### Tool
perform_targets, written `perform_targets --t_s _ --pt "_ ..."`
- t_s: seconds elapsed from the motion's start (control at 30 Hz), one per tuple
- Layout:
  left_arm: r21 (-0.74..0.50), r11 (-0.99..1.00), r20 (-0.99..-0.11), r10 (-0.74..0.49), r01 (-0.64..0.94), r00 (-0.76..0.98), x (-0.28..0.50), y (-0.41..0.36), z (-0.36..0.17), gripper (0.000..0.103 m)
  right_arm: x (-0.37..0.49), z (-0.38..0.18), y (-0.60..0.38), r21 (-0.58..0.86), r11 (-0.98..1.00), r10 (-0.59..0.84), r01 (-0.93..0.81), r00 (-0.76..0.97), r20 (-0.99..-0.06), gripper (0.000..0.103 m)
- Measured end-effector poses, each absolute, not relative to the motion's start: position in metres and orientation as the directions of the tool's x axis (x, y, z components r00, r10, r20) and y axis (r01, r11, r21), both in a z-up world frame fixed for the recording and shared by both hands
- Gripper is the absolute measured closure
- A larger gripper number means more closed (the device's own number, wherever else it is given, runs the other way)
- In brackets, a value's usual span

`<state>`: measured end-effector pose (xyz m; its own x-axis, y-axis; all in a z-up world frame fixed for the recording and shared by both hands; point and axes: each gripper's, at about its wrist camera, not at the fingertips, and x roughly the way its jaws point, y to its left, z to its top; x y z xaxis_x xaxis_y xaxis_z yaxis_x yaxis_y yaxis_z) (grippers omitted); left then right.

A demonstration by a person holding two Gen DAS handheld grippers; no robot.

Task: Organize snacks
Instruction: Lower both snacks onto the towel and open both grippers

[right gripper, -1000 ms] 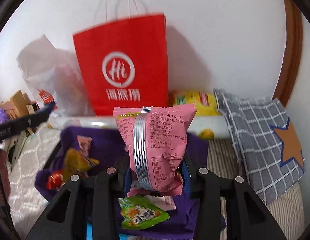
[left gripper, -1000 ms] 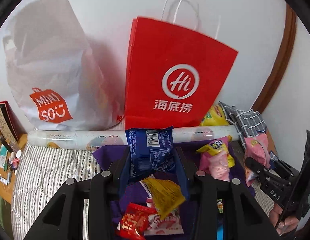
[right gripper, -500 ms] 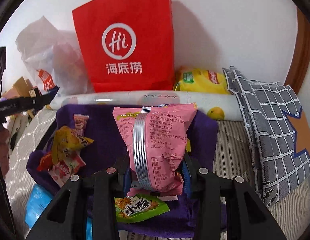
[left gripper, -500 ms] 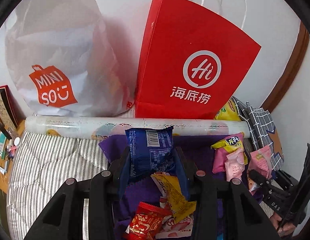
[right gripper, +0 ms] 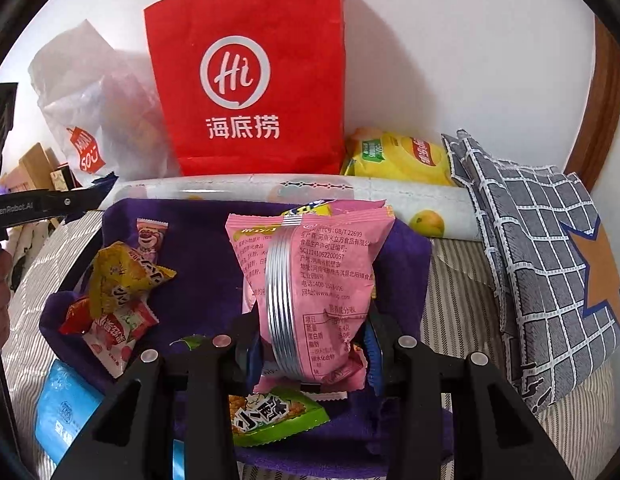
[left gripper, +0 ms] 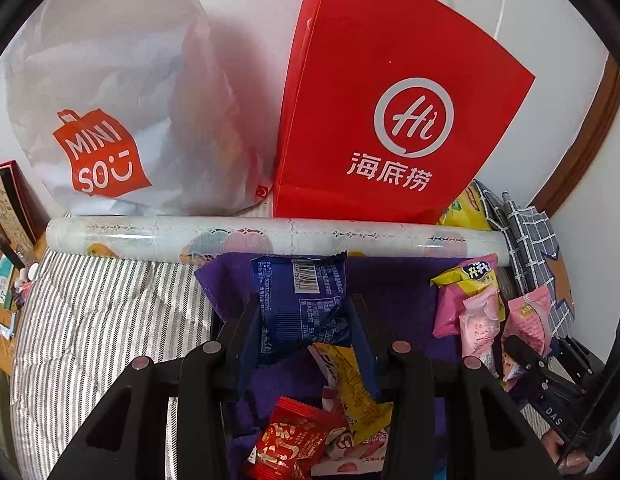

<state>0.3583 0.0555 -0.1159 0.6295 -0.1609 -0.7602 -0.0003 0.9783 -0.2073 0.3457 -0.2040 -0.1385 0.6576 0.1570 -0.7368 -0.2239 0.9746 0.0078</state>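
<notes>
Both snack packets, blue packet (left gripper: pixel 300 308) and pink packet (right gripper: pixel 310 292), hang clamped over the purple cloth (right gripper: pixel 206 248).

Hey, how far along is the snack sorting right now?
Partly done: several packets already lie on the purple cloth. In hand: the left gripper holds a dark blue snack packet, the right gripper a pink snack packet. Both remain to be placed.
</notes>
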Motion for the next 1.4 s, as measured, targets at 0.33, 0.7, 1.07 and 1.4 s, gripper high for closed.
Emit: perform_targets --t_s 0.33,0.7,1.07,1.4 --pt "-0.218 0.976 -0.771 -0.172 0.000 0.613 0.360 0.057 -0.120 0.063 0.344 -0.140 -0.202 -0.014 0.969 0.155 -0.245 0.656 -0.739 0.060" --pt "-0.201 0.980 -0.792 -0.161 -0.003 0.589 0.364 0.054 -0.128 0.063 0.337 -0.133 -0.199 -0.019 0.965 0.170 -0.263 0.676 -0.717 0.043" --pt "-0.173 0.985 -0.829 -0.132 -0.024 0.543 0.369 0.055 -0.142 0.063 0.334 -0.129 -0.199 -0.001 0.965 0.188 -0.264 0.688 -0.701 0.042" --pt "-0.162 0.986 -0.848 -0.125 -0.028 0.514 0.371 0.053 -0.149 0.063 0.335 -0.129 -0.203 0.013 0.969 0.187 -0.249 0.691 -0.698 0.042"
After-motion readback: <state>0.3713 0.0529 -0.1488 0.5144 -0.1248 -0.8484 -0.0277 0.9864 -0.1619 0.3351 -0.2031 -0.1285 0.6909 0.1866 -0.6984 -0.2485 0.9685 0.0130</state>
